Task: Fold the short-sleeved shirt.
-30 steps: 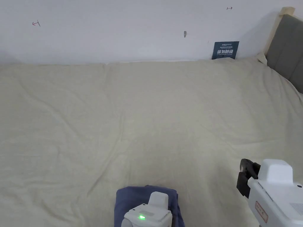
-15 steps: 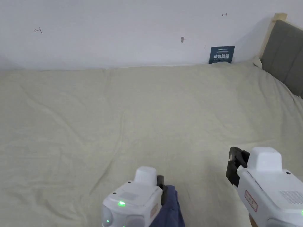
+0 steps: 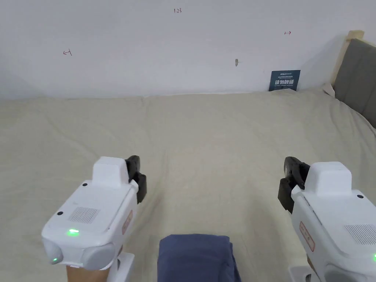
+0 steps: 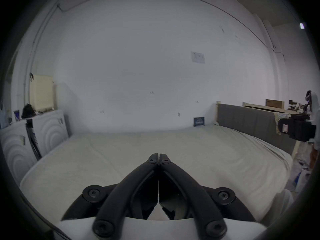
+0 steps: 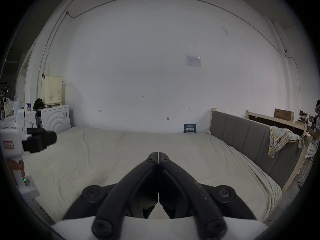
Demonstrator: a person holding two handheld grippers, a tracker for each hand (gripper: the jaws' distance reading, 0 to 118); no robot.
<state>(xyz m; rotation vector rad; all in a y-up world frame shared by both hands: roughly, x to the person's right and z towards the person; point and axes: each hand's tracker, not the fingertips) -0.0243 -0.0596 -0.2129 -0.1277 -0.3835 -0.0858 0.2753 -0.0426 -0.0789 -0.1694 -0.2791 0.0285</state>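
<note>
Folded navy-blue cotton shirt (image 3: 196,257) lay at bottom centre of frame on the cream bedsheet (image 3: 205,147). Left gripper (image 4: 158,157) and right gripper (image 5: 158,155) were closed, empty. Shirt probably soft, light; grip at folded edges.

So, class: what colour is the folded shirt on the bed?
Dark blue shirt, clearest in the head view.

My right gripper (image 5: 158,154) has its two black jaws pressed together with nothing between them, above the cream bed (image 5: 107,150). I see my left gripper (image 5: 50,138) far off at the left edge.
</note>
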